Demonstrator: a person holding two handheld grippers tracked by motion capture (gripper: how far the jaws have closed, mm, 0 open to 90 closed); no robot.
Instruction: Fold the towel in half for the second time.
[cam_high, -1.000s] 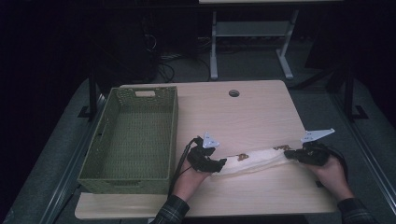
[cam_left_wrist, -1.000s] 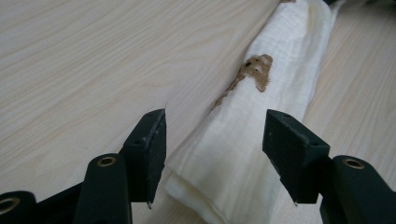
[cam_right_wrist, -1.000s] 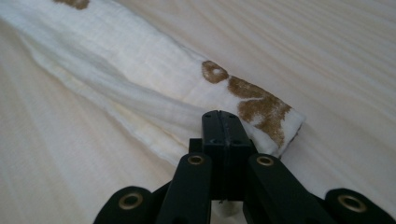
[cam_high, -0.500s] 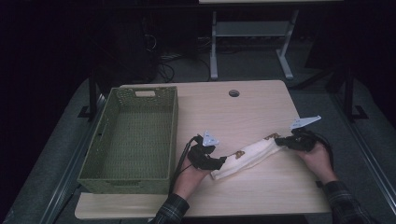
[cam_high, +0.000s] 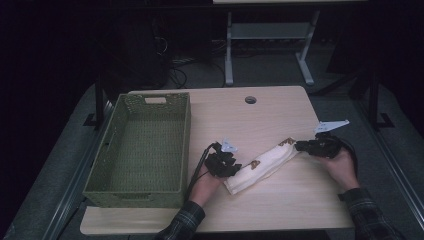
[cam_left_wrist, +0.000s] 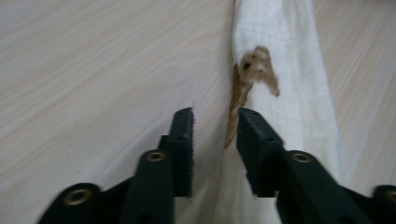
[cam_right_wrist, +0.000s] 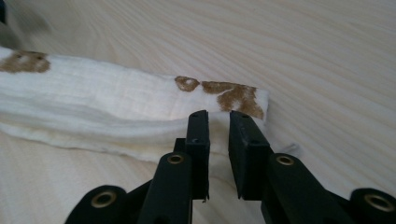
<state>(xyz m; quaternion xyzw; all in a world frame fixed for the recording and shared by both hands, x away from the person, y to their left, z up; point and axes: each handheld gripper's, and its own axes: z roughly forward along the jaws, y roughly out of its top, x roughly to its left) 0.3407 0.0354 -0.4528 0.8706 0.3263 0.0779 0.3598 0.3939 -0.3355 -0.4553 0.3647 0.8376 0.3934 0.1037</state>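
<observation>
Cloth (cam_high: 264, 162), white with brown prints and folded into a long strip, lies slantwise on my table (cam_high: 280, 210), to the right of the green basket (cam_high: 142, 150). My left gripper (cam_left_wrist: 215, 122) sits at the strip's near end; its jaws have just been closing but stand apart, one over bare wood, the other over the fabric's edge, nothing pinched. My right gripper (cam_right_wrist: 218, 122) is at the far end; its jaws have just been opening, a narrow gap shows between them, and the cloth lies free.
</observation>
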